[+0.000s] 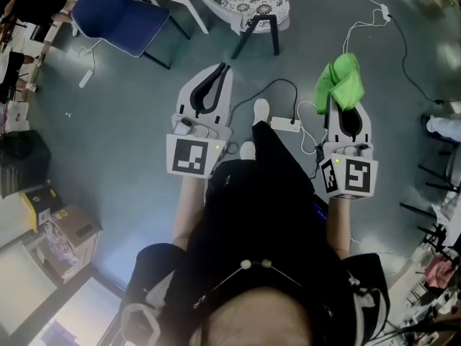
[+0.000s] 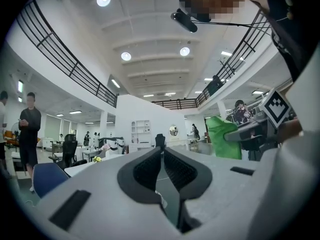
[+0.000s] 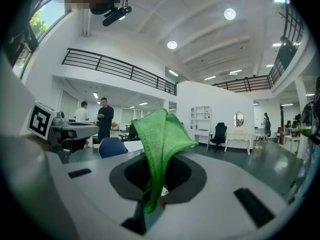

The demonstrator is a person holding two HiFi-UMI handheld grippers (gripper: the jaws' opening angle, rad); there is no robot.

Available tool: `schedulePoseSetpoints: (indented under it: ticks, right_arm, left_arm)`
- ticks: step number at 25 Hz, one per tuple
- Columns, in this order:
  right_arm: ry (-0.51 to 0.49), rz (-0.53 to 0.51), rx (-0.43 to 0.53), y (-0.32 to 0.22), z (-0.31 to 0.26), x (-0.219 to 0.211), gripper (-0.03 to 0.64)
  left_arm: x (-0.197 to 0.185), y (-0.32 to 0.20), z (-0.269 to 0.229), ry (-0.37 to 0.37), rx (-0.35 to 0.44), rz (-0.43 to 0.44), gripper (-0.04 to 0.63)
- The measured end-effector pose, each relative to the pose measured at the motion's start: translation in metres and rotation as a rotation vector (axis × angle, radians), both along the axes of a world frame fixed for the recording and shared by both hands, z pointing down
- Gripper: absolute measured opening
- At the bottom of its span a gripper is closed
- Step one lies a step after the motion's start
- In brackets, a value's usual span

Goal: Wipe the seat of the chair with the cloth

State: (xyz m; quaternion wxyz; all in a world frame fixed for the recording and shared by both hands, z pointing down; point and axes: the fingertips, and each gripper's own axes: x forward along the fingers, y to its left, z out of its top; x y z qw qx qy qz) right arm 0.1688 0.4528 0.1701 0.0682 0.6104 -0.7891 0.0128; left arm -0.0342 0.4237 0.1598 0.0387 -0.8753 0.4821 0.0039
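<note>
The right tool (image 1: pixel 346 104) pinches a green cloth (image 1: pixel 341 79), which stands bunched above its jaws, held over the floor (image 1: pixel 122 128). The left tool (image 1: pixel 222 69) is empty, its jaws pressed together at the tips. A blue chair (image 1: pixel 119 14) stands ahead-left, well apart from both tools.

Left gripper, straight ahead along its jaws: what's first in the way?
Way looks free nearby. The left gripper aims across open space; a far-off black office chair sits in line, depth unclear.
</note>
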Motion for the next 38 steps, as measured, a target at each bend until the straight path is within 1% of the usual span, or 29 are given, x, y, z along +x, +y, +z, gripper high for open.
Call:
schedulePoseSetpoints:
  ticks: [5,12,15,19,22,25,28,31,34,36,38]
  right_arm:
    - [0.009,-0.012,-0.011,-0.056,0.009,0.007,0.044]
    - [0.012,-0.006,-0.067,-0.176,0.028,0.034,0.045]
    - [0.021,-0.035,-0.093,-0.224,0.034,0.041,0.045]
    - [0.034,-0.094,-0.109,-0.277,0.041,0.04,0.046]
    - [0.049,-0.137,-0.143,-0.308,0.056,0.033,0.045]
    - [0.053,-0.166,-0.199,-0.332,0.079,0.027,0.045]
    - [0.042,-0.17,-0.243,-0.353,0.093,0.023,0.046]
    - [0.067,-0.186,-0.28,-0.37,0.099,0.019,0.046]
    - [0.086,-0.198,-0.338,-0.387,0.102,0.016,0.046]
    - [0.072,-0.192,-0.376,-0.407,0.104,0.015,0.046]
    - [0.047,-0.19,-0.412,-0.436,0.107,0.01,0.046]
  left_arm:
    - [0.0,-0.049,0.006,-0.005,-0.007,-0.008,0.014]
    - [0.009,-0.167,0.005,-0.023,0.021,-0.035,0.014]
    - [0.017,-0.211,0.0,-0.022,0.034,-0.05,0.014]
    - [0.017,-0.252,-0.002,-0.014,0.044,-0.098,0.014]
    - [0.014,-0.272,0.006,-0.012,0.015,-0.13,0.014]
    - [0.007,-0.288,0.015,-0.017,-0.013,-0.149,0.014]
    - [-0.003,-0.31,0.019,-0.025,-0.01,-0.166,0.014]
    - [-0.016,-0.339,0.027,-0.033,-0.01,-0.186,0.014]
    - [-0.034,-0.371,0.036,-0.018,-0.012,-0.186,0.014]
    - [-0.045,-0.396,0.042,0.0,0.002,-0.174,0.014]
    - [-0.053,-0.424,0.048,0.017,-0.001,-0.162,0.014]
